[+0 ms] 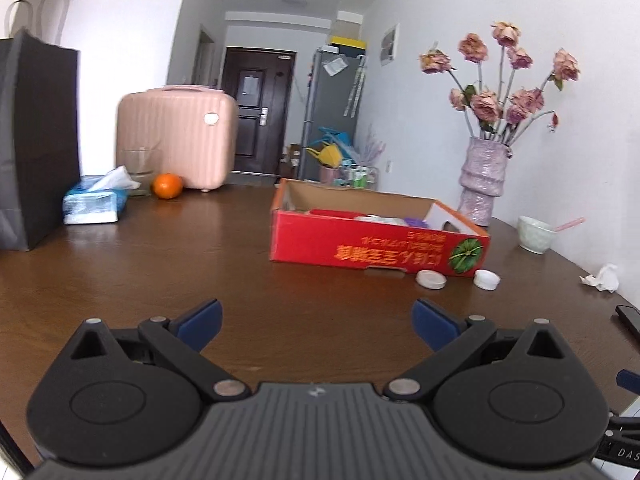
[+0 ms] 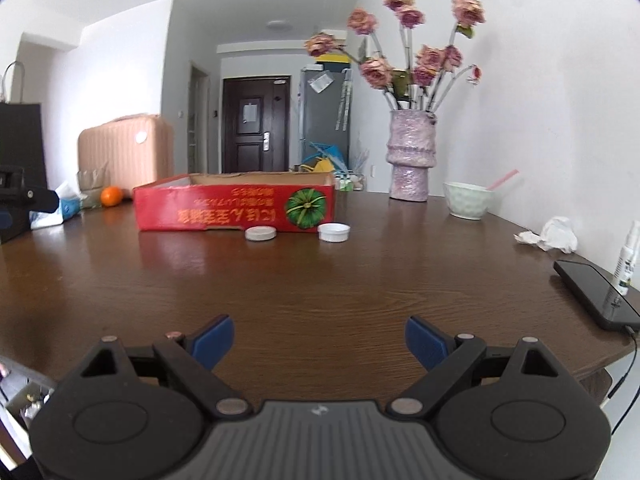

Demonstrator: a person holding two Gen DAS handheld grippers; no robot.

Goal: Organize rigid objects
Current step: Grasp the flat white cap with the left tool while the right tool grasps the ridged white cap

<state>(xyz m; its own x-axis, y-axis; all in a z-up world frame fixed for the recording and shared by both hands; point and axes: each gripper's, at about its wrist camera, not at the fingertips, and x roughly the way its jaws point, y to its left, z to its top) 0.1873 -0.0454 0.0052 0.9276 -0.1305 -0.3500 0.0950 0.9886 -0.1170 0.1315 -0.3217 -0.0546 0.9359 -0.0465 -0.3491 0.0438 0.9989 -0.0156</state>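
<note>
Left gripper (image 1: pixel 317 322) and right gripper (image 2: pixel 319 340) both spread wide, grasping nothing, above the brown wooden table (image 2: pixel 320 280). Farther on, two white lids (image 2: pixel 261 233) (image 2: pixel 334 233) lying just in front of the red cardboard box (image 2: pixel 236 208). Beyond, at the right, a pale bowl (image 2: pixel 468 200) and vase of dried roses (image 2: pixel 411 156).

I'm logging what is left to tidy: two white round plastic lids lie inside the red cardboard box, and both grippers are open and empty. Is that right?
Not quite. The two white round plastic lids lie on the brown wooden table just in front of the red cardboard box, not inside it, as the right wrist view shows. The left gripper and right gripper are indeed open and empty.
</note>
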